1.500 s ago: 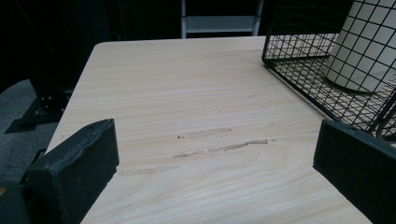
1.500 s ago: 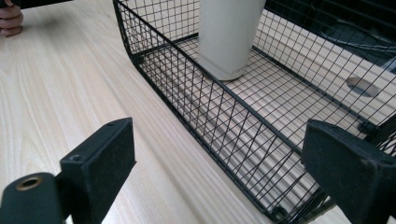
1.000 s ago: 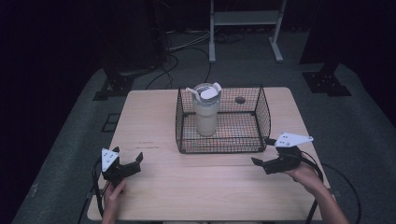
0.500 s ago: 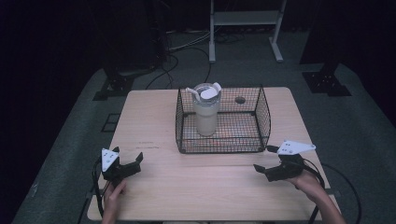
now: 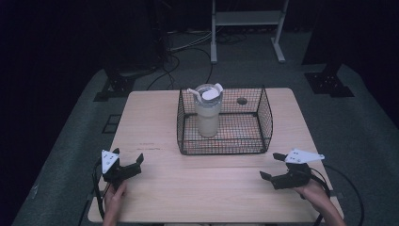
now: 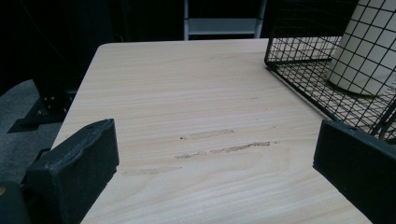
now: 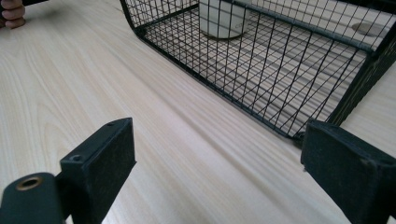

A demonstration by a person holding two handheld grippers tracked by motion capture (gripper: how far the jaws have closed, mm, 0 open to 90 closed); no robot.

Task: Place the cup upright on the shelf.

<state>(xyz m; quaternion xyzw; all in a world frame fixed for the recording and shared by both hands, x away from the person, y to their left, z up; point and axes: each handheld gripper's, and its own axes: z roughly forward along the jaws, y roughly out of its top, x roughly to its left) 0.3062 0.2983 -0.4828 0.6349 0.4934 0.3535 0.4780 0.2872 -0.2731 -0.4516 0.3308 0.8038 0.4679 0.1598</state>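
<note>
A cream tumbler (image 5: pixel 207 110) with a white lid and straw stands upright in the left part of a black wire basket (image 5: pixel 263 120) at the table's middle back. My left gripper (image 5: pixel 128 163) rests open near the front left corner, well apart from the basket. My right gripper (image 5: pixel 273 166) sits open at the front right, just in front of the basket's right corner. In the left gripper view the basket (image 6: pixel 308 79) and tumbler (image 6: pixel 366 51) lie ahead to the right. The right gripper view looks across the basket (image 7: pixel 261 60) toward the tumbler's base (image 7: pixel 219 18). Nothing lies between either pair of jaws.
The light wooden table (image 5: pixel 211 188) has bare room across its front and left side. A round cable hole (image 5: pixel 242 100) sits behind the basket. Cables trail from both grippers over the table's front corners. A metal stand (image 5: pixel 247 23) and dark floor lie beyond.
My right gripper has drawn back toward the table's front right, away from the basket. The left gripper, basket and tumbler have stayed put.
</note>
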